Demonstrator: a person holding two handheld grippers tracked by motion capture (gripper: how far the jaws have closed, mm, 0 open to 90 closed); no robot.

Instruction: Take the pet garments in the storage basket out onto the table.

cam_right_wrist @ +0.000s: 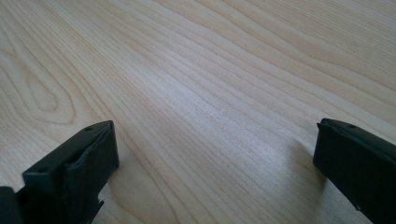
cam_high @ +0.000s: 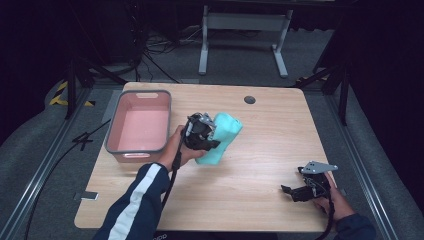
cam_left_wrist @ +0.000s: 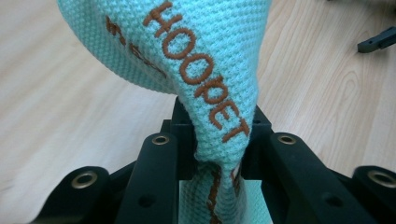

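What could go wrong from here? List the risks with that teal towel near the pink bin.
1. The left hand-held gripper pinches just a narrow bunched fold of the teal knitted towel; the fabric could slip out.
2. Most of the towel hangs loose beyond the jaws, so it may drag on the wooden table or catch the grey rim of the pink bin rather than drop inside.
3. The right hand-held gripper rests open far off, too distant to help quickly.

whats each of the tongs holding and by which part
The left tongs pinch a bunched end of the teal towel; the right tongs stand open, holding nothing.
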